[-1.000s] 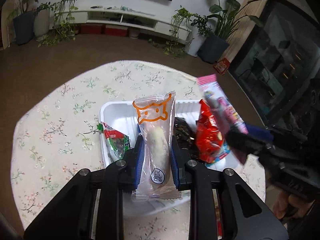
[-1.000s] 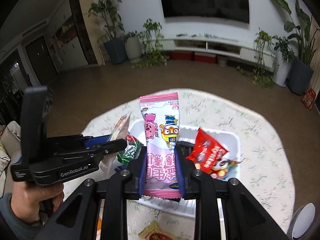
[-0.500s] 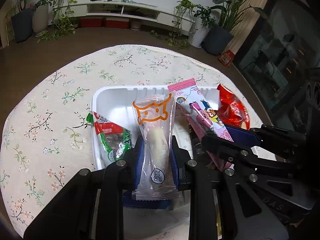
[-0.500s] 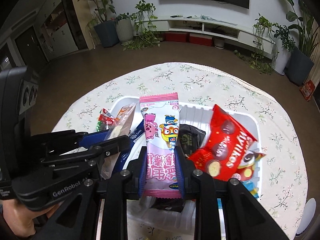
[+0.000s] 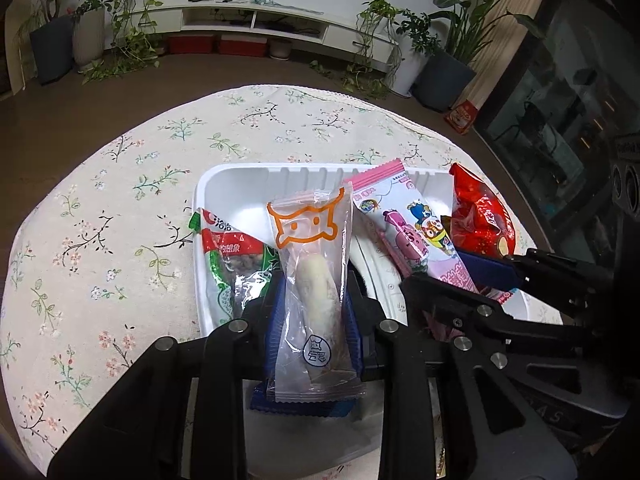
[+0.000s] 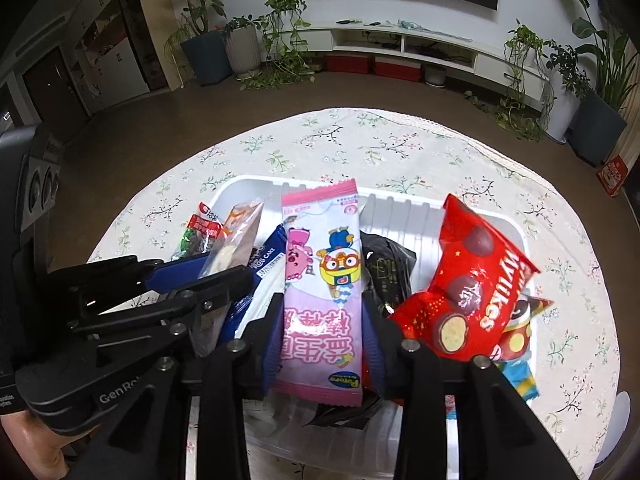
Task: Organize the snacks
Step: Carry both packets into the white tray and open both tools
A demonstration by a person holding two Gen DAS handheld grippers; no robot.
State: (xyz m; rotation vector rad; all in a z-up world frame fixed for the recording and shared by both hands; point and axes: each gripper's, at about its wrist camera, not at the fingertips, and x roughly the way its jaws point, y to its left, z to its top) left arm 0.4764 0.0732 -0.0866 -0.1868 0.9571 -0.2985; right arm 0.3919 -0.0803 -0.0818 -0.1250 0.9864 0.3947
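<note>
Two hand-held grippers: both are over one white tray, each clamped on a snack packet.
Left hand-held gripper (image 5: 314,304): its blue pads press both sides of a clear packet with an orange cat outline (image 5: 310,280); the packet stands up between the fingers over the tray's near left part.
Right hand-held gripper (image 6: 322,320): closed on a pink cartoon-printed packet (image 6: 320,280), held upright between its blue pads; in the left wrist view the same packet (image 5: 412,232) slants across the tray's right half.
Relation of the two: side by side and close, the left hand-held gripper (image 6: 192,280) just left of the pink packet in the right wrist view.
White tray (image 5: 280,176): rectangular, ribbed inner walls, resting on the counter.
Tray contents, left: a green and red packet (image 5: 232,264) leans at the left wall; a dark blue roll cake packet (image 6: 264,260) lies beneath the clear packet.
Tray contents, centre: a black packet (image 6: 386,268) lies just right of the pink one.
Tray contents, right: a red bag of chocolate balls (image 6: 472,288) stands tilted, touching the right hand-held gripper's right finger.
Counter (image 5: 120,208): round, covered by a cream floral cloth.
Background: potted plants (image 6: 240,40) and a low white TV console (image 6: 400,44) along the far wall.
</note>
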